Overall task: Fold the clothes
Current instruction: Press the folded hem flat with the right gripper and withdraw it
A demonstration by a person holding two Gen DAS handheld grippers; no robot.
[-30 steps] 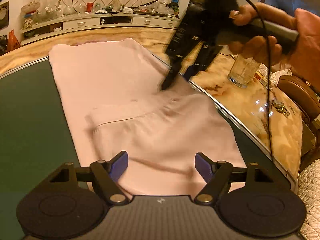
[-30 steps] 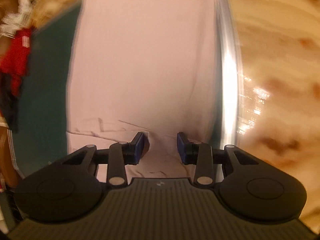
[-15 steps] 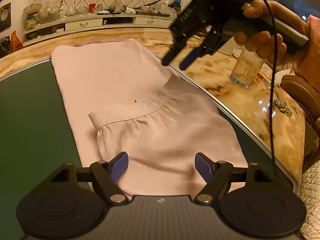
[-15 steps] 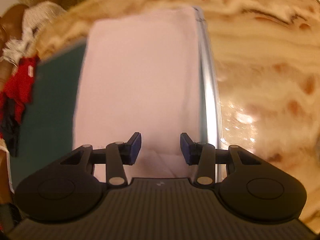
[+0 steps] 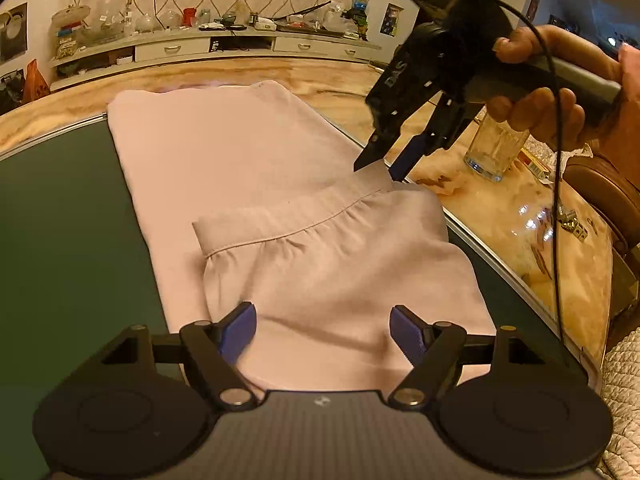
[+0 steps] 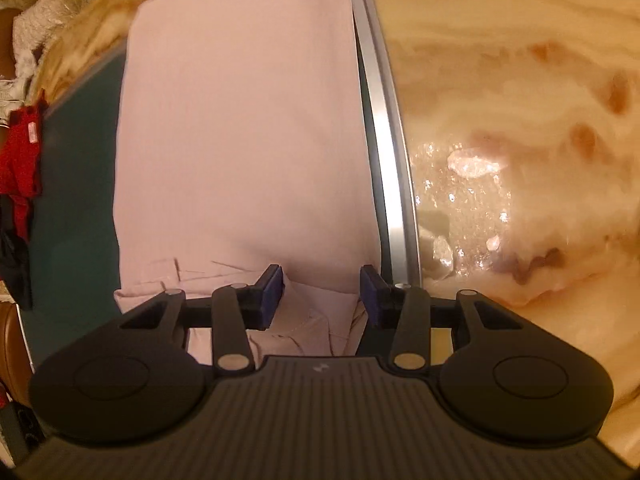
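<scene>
Pink garment (image 5: 256, 184) folded on green mat (image 5: 60, 240). Left gripper (image 5: 323, 330) wide apart over near hem. Right gripper (image 5: 380, 164) parted, tips at fold's far corner. Glass (image 5: 494, 152) beyond.

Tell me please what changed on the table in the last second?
The right gripper let go of the pink cloth, lifted off, and now hovers with jaws open over the folded edge. The fold now lies flat. The left gripper stayed open in place; the glass did not move.

left tool (image 5: 322, 330): black, blue pads, silver screws | right tool (image 6: 322, 292): black, "DAS" marking, black cable
</scene>
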